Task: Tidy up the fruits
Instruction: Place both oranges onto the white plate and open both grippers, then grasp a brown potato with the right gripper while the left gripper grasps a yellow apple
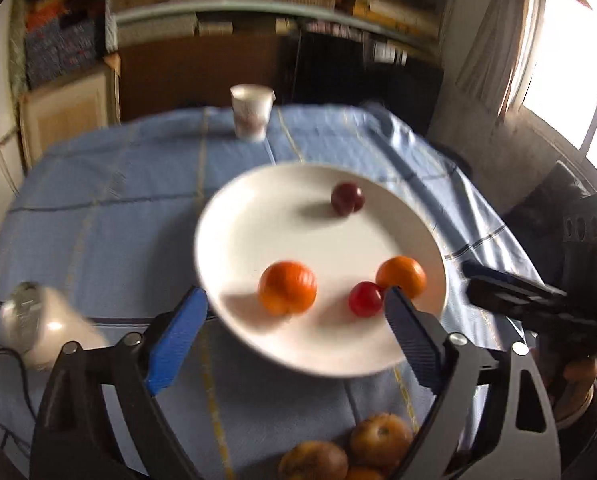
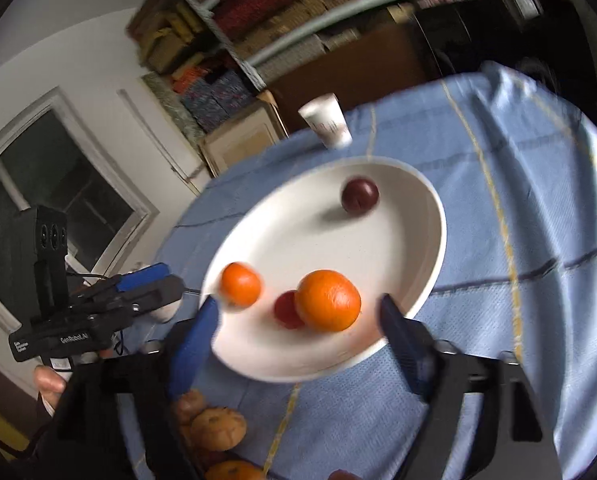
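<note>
Bookshelves loomed behind the blue-clothed bench (image 1: 98, 208). Both grippers, left (image 1: 294, 304) and right (image 2: 298, 312), hung with fingers wide and empty; just beyond them the oranges (image 1: 287, 288) lay on the plate (image 1: 258, 220), seemingly just sorted there.

A table (image 1: 110, 208) draped in a blue checked cloth is carrying a white plate (image 1: 258, 224) lying just ahead of the tool, a white paper cup (image 1: 251, 112) standing well beyond it, and pale brownish fruit (image 1: 380, 440) sitting beneath the tool.
</note>
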